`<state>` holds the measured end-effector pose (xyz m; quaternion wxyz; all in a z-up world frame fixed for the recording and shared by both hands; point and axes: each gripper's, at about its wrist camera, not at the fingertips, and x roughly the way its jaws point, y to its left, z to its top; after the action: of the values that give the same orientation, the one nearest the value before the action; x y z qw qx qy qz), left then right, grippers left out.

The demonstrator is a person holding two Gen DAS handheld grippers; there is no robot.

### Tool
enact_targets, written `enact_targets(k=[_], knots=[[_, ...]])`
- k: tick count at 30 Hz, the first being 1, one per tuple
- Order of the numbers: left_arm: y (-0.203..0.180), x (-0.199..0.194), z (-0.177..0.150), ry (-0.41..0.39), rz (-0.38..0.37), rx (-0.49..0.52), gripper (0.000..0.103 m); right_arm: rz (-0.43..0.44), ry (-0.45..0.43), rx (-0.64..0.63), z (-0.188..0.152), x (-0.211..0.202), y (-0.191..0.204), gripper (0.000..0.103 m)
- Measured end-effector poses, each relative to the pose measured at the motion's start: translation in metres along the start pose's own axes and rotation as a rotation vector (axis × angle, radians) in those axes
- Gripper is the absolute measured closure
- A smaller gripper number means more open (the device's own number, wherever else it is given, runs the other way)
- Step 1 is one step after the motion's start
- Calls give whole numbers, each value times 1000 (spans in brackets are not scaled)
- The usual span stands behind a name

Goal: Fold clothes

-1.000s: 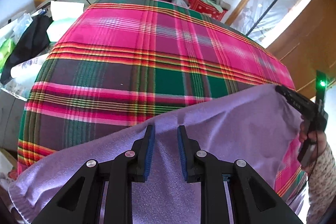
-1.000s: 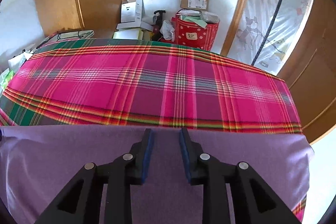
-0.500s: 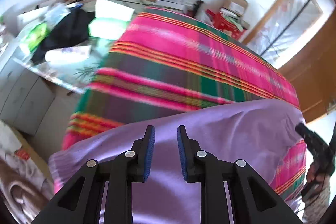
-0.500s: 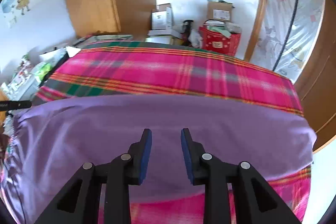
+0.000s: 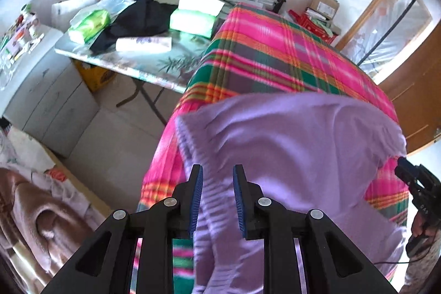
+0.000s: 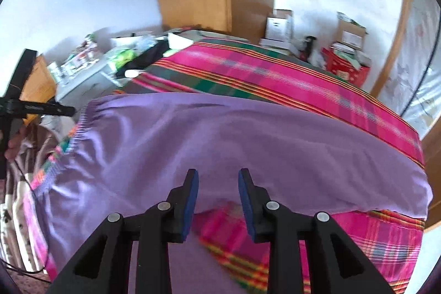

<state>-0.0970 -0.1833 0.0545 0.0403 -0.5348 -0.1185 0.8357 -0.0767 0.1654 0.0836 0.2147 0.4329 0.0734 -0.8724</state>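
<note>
- A lilac garment (image 6: 248,145) is spread across the near edge of a bed covered by a plaid blanket (image 6: 275,79); its gathered hem (image 6: 80,128) hangs over the bed's left edge.
- The left hand-held gripper (image 5: 217,183) is held above that left end, its 2 fingers narrowly apart and nothing seen pinched between them.
- The right hand-held gripper (image 6: 216,183) is poised over the near fold, also gapped and empty.
- Each end is covered by 1 gripper, probably so the cloth can be taken evenly.
- A cluttered folding table (image 5: 154,65) stands beside the bed's far left corner.
</note>
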Motion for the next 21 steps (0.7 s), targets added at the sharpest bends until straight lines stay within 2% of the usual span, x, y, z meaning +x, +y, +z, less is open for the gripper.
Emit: enact_targets(k=[4,8,10,13,18,21], knots=[[10,8,-18,42,-16,-17,80,64,12,-24,-10,9,30,69],[18,16,-26,77,-41,-55,80,70,50,-62,-20,32,55,69],[14,13,-32,76,-63,-44,80,99,72,-61,-25,42,65,69],[7,10,-42,77,-44,-6,80,119,86,-81,-35,52,80,69],[9,16,-54,139,-116,-62,80,143,106,-82,-43,63,93,69],[11,18,-57,141,-135,-83,79,139,106,-81,-46,65,97,69]])
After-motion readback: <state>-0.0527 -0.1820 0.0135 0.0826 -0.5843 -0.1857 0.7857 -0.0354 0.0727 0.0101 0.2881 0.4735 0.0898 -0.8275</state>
